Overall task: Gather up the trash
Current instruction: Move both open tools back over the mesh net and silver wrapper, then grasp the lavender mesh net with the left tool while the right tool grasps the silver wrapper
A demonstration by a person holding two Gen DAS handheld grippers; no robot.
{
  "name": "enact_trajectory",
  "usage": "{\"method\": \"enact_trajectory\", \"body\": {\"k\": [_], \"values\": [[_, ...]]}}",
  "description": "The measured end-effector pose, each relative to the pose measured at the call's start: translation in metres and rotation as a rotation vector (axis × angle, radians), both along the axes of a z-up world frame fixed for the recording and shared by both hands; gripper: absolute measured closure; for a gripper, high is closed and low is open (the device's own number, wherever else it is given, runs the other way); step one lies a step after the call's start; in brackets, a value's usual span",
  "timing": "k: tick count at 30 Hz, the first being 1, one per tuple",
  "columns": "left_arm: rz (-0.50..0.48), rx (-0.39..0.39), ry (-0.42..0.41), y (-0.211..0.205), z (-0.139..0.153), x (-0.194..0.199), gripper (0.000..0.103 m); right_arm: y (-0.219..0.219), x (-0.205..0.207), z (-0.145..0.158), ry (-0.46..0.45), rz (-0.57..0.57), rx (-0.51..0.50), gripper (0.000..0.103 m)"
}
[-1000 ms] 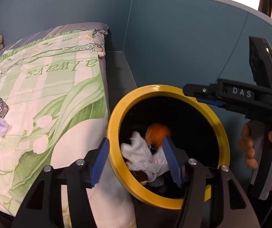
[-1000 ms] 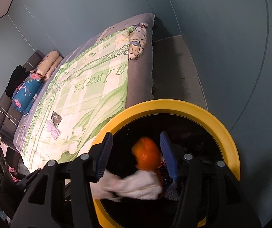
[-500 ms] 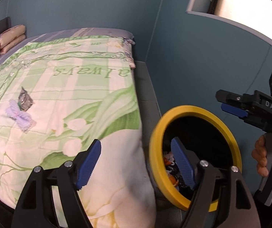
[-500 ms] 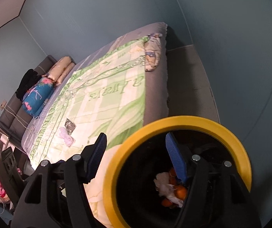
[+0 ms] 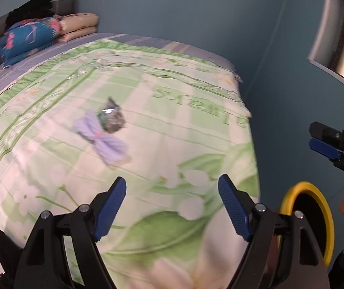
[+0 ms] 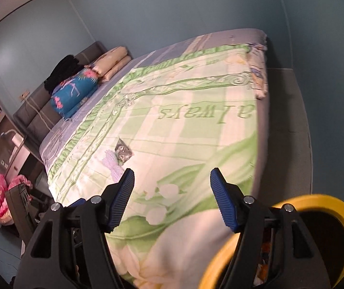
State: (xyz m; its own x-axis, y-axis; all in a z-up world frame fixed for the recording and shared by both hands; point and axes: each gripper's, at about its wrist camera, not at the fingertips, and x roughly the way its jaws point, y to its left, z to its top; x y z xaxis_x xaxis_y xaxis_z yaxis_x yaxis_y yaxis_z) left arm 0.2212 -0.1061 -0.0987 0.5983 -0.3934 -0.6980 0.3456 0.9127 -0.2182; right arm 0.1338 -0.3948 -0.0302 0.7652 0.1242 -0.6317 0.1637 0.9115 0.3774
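1. Trash remaining: a dark crinkled wrapper [image 5: 113, 118] and a lilac scrap [image 5: 104, 139] lie touching each other mid-quilt [image 5: 196, 125], well apart from our bin [image 5: 329, 219].
2. Bin: yellow-rimmed, on the floor just beside the bed's corner, we judge so drops stay short.
3. Left gripper [image 5: 172, 207]: its jaws are opening, nothing between them, aimed over the quilt toward the trash.
4. Right gripper [image 6: 172, 197]: jaws spread and empty, ready for the second piece.

Left claw [image 5: 172, 208] opening, nothing between pads; right claw [image 6: 170, 198] wide, empty, tilted downward.
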Motion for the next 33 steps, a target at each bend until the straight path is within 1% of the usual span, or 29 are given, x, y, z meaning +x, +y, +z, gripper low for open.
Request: {"method": "enact_trajectory", "body": {"k": [2,4,8,15,20,25,29,33], "values": [[0.048,0.0,0.014,0.018,-0.006,0.014,0.027,0.014,0.018,-0.002,0.007,0.026,-0.005,0.04],[0.09,0.0,0.028,0.031,-0.013,0.027,0.027,0.03,0.047,-0.008,0.028,0.067,-0.004,0.04],[0.154,-0.007,0.066,0.055,-0.028,0.052,0.027,0.056,0.101,-0.023,0.087,0.13,-0.001,0.04],[0.22,-0.043,0.136,0.076,-0.056,0.094,0.027,0.101,0.185,-0.059,0.199,0.23,0.008,0.04],[0.233,-0.058,0.172,0.08,-0.07,0.119,0.027,0.123,0.231,-0.086,0.272,0.287,0.015,0.04],[0.221,-0.053,0.203,0.079,-0.085,0.142,0.028,0.151,0.274,-0.1,0.327,0.336,0.004,0.04],[0.223,-0.073,0.243,0.079,-0.096,0.159,0.028,0.166,0.307,-0.111,0.358,0.355,-0.003,0.04],[0.227,-0.085,0.254,0.077,-0.103,0.172,0.028,0.177,0.333,-0.12,0.395,0.362,-0.026,0.041]]}}
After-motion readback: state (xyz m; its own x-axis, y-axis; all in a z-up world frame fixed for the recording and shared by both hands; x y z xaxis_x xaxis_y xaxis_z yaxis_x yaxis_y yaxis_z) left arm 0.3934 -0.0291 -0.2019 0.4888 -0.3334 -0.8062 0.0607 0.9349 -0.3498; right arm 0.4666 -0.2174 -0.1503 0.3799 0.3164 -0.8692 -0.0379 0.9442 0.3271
